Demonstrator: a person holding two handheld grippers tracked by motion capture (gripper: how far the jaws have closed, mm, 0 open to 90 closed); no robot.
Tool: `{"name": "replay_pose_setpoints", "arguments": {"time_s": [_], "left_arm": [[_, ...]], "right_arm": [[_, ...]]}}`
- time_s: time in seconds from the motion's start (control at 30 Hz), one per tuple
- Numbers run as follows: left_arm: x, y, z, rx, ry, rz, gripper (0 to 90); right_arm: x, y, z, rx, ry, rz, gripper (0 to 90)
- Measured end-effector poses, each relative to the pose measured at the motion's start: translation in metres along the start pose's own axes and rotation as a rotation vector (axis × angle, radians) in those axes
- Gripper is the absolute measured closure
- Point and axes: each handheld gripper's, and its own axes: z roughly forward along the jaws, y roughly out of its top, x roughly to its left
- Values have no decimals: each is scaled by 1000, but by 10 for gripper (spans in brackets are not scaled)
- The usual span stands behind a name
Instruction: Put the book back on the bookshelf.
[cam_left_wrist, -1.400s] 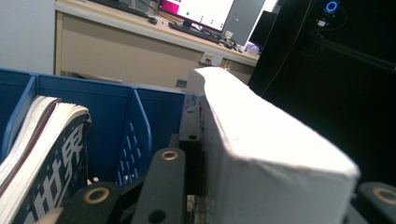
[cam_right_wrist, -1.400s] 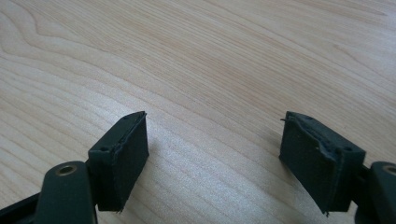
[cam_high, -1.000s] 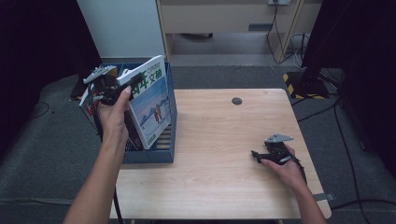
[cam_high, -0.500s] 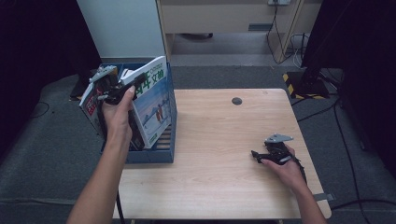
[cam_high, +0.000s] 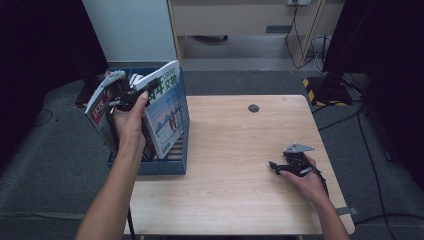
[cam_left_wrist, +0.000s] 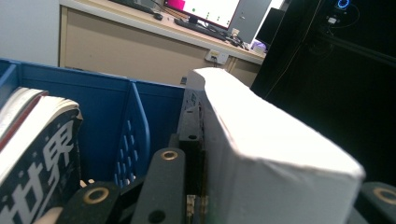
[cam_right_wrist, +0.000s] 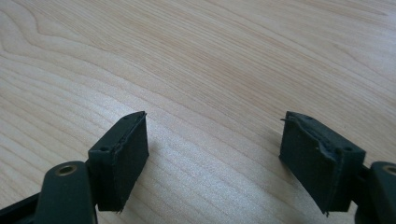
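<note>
At the left of the frame, the left tongs (cam_high: 131, 96) are clamped on a thick white-paged book with a green-and-white cover (cam_high: 167, 112), tilted (top leaning right) in the blue plastic file box (cam_high: 165, 167). At lower right, the right tongs (cam_high: 278, 167) rest apart on the pale wooden surface (cam_high: 235, 150).

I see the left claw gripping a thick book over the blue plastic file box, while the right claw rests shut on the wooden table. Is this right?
Not entirely. The right claw is open, not shut: the right gripper view shows its jaws apart over bare wooden table. The rest holds: the left claw grips the thick book over the blue plastic file box.
</note>
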Motion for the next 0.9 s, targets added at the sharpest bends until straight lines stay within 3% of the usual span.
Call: {"name": "replay_pose_setpoints", "arguments": {"time_s": [0.9], "left_arm": [[7, -17, 6, -46, -13, 33, 728]], "right_arm": [[0, 0, -1, 2, 3, 1, 235]]}}
